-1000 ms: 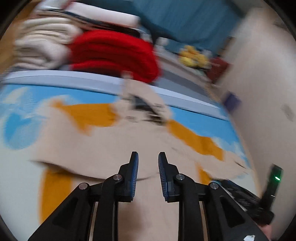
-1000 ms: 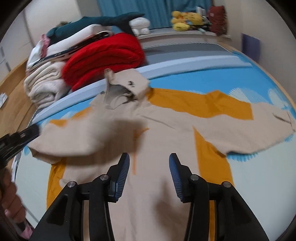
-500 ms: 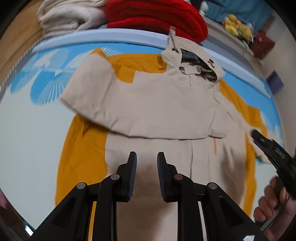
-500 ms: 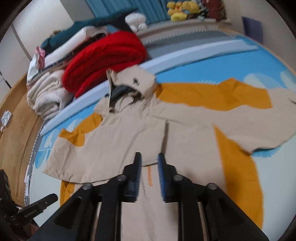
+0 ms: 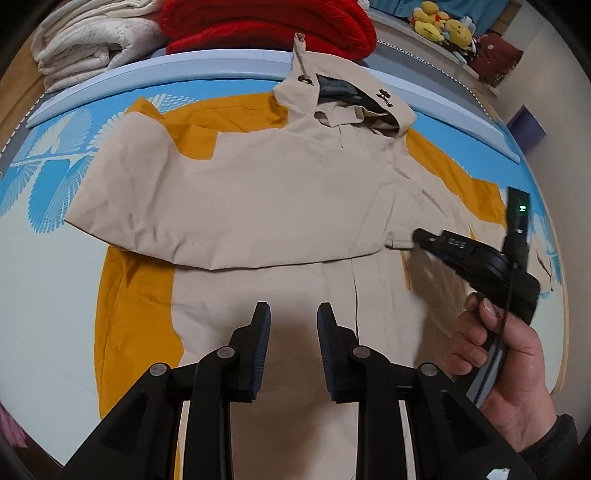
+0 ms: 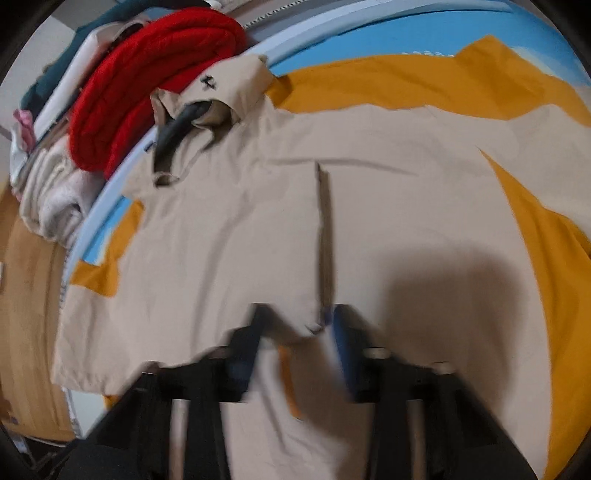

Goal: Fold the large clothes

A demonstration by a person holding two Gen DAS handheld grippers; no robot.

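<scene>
Right gripper (image 6: 295,332), shut a half-second ago, is now opening off the sleeve cuff (image 5: 400,243) folded across the jacket (image 5: 258,184); left gripper (image 5: 293,328) hovering narrowly open, empty — other sleeve likely next.

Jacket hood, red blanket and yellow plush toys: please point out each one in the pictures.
jacket hood (image 5: 354,96): left wrist view, on the beige outer cloth of the hood.
red blanket (image 5: 266,22): left wrist view, on its folded top.
yellow plush toys (image 5: 441,27): left wrist view, on the middle toy.
</scene>
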